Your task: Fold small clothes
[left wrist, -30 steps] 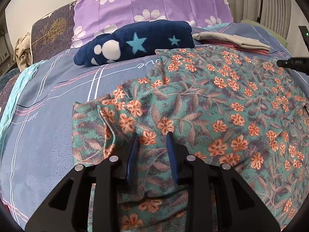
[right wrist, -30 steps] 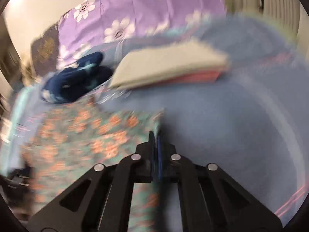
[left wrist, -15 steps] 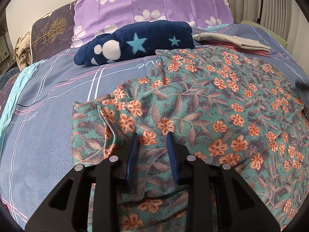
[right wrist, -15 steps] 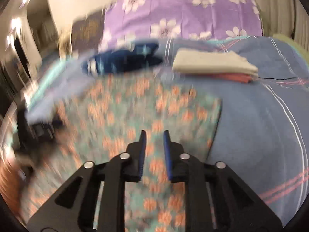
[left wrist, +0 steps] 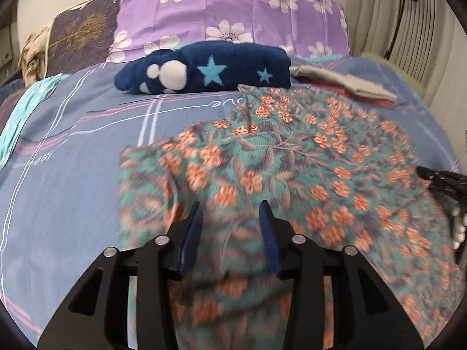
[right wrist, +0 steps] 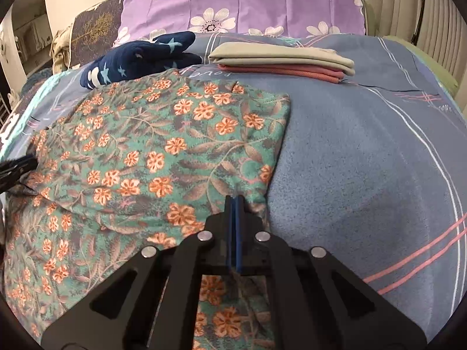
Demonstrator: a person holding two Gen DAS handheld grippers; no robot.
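Home bedroom: bed under grey-blue bedsheet with white and pink stripes [right wrist: 364,151], big purple pillow with white daisy print [right wrist: 248,0], dark brown cushion with gold tree motif [left wrist: 81,40], ribbed cream curtain [left wrist: 379,14] at right, folded beige and pink clothes [right wrist: 280,61] stacked near pillow

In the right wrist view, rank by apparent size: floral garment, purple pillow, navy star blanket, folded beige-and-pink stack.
1. Floral garment, nearest the camera, so its lead is partly nearness.
2. Purple pillow, partly cropped.
3. and 4. Beige-and-pink stack and navy star blanket look alike; no ranking.
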